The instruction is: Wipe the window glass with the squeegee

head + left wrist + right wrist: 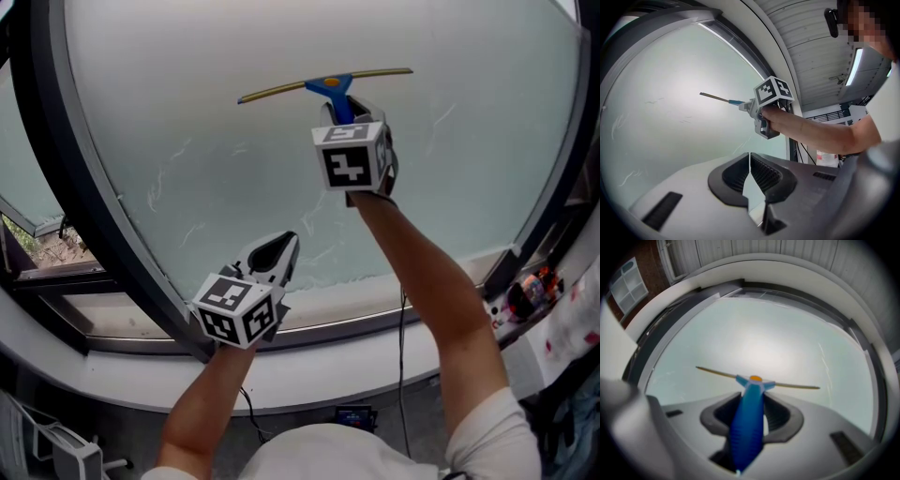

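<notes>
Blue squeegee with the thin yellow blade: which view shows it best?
The right gripper view: the blue squeegee centred, handle clamped between the jaws, whole blade against the window glass. The head view shows the blade, but the right gripper half hides the handle; the left gripper view shows it small.

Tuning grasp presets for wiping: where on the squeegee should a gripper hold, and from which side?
The blue handle, from its free end, jaws on its two flanks. It is a straight shaft square to the thin blade, which must stay clear against the glass. The right gripper holds it that way.
</notes>
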A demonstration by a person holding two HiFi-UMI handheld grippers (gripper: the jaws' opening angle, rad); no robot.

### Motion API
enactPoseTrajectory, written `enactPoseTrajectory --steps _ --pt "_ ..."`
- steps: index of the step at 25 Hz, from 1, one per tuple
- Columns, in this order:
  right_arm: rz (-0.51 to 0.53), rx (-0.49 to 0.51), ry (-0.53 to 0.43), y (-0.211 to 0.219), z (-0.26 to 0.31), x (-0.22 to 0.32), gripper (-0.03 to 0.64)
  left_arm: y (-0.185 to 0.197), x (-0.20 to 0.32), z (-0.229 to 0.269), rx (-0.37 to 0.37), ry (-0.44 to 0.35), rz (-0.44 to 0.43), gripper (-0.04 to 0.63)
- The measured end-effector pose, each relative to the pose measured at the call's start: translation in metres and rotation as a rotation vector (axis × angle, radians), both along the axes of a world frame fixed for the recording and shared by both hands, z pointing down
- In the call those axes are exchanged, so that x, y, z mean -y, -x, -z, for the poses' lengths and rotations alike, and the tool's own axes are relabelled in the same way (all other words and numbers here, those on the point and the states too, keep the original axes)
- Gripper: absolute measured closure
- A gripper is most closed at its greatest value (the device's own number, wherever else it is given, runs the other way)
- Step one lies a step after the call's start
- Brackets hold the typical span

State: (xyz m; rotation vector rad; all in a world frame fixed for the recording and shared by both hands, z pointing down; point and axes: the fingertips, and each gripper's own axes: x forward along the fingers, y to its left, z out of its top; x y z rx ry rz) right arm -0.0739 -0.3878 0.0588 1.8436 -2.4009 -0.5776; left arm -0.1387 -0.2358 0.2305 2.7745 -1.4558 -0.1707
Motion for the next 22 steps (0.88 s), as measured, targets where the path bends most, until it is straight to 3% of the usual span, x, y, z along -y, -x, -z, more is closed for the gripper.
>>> enactPoseTrajectory --steps 22 --pt "0.008 0.026 0.077 -0.002 -0.059 -0.003 0.462 0.008 -0.005 -0.026 -0.034 0.056 0.025 0.561"
